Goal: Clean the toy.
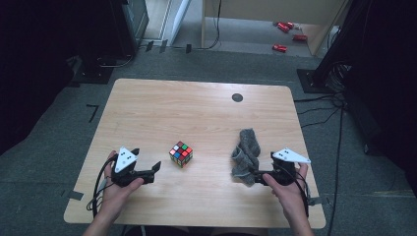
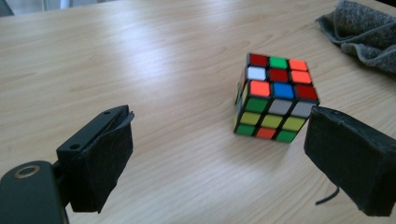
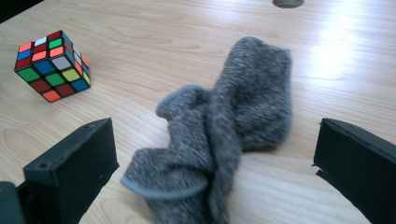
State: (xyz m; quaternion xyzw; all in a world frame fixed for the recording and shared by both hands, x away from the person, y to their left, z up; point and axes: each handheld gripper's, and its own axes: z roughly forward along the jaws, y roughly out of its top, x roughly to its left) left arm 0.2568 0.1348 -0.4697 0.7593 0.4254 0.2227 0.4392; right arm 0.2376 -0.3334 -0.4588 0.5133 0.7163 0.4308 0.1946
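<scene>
Wooden table (image 1: 162, 105) bare beyond cube (image 1: 181, 154), cloth (image 1: 245, 156) near edge.

the high view looks forward and down from above the person's side, taking in the whole table (image 1: 196, 103) and the floor beyond. the left gripper view sits low and close over the tabletop, facing the rubik's cube (image 2: 275, 98) nearby. the right gripper view, equally low, faces the grey sock (image 3: 224, 135). cube and sock appear in all three views.
</scene>
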